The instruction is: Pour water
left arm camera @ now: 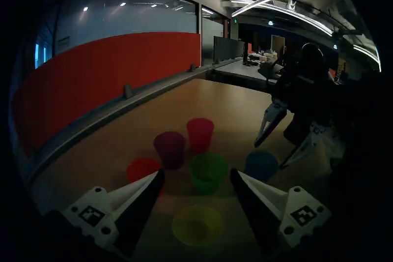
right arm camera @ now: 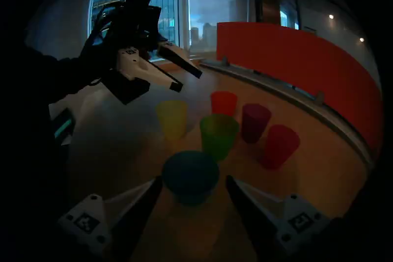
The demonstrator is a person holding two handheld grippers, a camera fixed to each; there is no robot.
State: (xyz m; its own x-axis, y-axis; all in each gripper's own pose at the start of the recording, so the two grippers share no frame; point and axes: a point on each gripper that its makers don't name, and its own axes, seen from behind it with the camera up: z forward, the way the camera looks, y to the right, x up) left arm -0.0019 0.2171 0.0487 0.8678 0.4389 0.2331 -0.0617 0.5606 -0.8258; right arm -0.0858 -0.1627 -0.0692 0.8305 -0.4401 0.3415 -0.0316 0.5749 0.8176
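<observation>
**Six coloured cups stand in dim light, both grippers wide open**

A long wooden table point(left arm camera: 231, 100) runs through a darkened office, with a red partition point(left arm camera: 108, 70) along one side and tall windows point(right arm camera: 211, 11) at the far end. My left gripper point(left arm camera: 196, 177) is held well above the tabletop with its fingers spread wide and nothing between them. My right gripper point(right arm camera: 193, 179) sits lower, and it too is wide open and gripping nothing.

The cups stand upright in a loose cluster on the table. The blue cup point(right arm camera: 190, 176) is just ahead of my right gripper, between its two fingertips, with a gap showing on either side. The green cup point(right arm camera: 218, 134) is just behind it at the centre of the group. The yellow cup point(left arm camera: 198, 223) is nearest my left gripper, below and between its fingers. The purple cup point(left arm camera: 170, 148), the crimson cup point(left arm camera: 200, 133) and the orange-red cup point(left arm camera: 142, 168) stand close together on the partition side, with the crimson one farthest in the left gripper view. The light is too low for me to tell whether any cup holds water
</observation>
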